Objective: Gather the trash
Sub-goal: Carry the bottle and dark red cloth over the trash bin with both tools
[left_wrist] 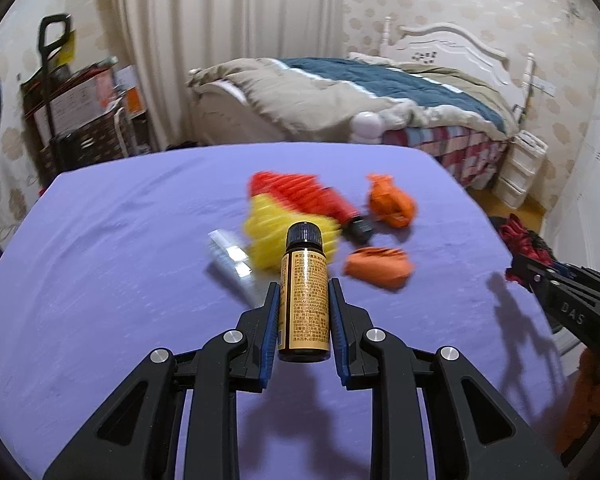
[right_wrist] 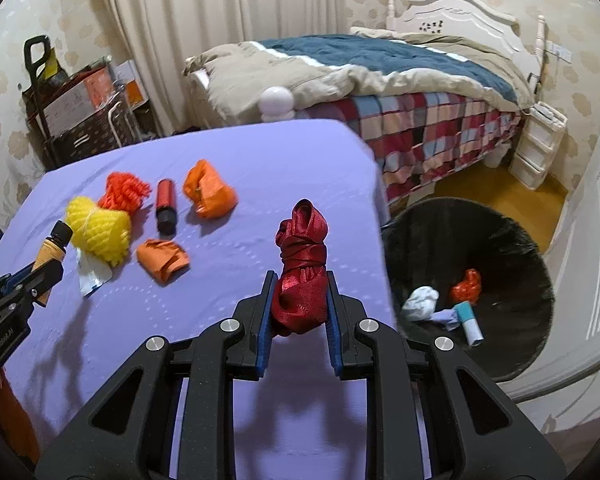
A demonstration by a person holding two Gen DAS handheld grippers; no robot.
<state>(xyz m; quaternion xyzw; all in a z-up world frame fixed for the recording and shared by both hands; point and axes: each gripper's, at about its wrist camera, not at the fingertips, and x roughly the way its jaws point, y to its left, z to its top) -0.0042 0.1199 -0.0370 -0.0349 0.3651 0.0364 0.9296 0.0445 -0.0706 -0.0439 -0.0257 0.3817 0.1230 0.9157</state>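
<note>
Left wrist view first: the left gripper (left_wrist: 304, 304) is pinched on a small brown bottle (left_wrist: 303, 296), pads pressed to its labelled sides, black cap pointing away, lifted clear of the purple table (left_wrist: 100, 240). That bottle looks rigid and smooth, probably glass, so it could slip or crack if dropped; the grip low on the body looks sound.

Over in the right wrist view, the right gripper (right_wrist: 298, 304) is clamped on a knotted red ribbon bundle (right_wrist: 302, 264), which stands up between the pads. It looks soft, light and slick; squeezing the thick lower knot, as here, seems the safe hold.

Further out on the table lie the pieces not yet collected: a clear wrapper (right_wrist: 92, 276), thin and flimsy; an orange crumpled bag (right_wrist: 162, 260), soft enough to pinch anywhere; a yellow foam net (right_wrist: 98, 228) touching a red foam net (right_wrist: 122, 192), both springy and featherlight; a small red bottle (right_wrist: 166, 206), stiff and liable to roll; and another orange wad (right_wrist: 208, 190).

Beside the table's right edge, the black-lined bin (right_wrist: 520, 240) holds a few pieces already.
</note>
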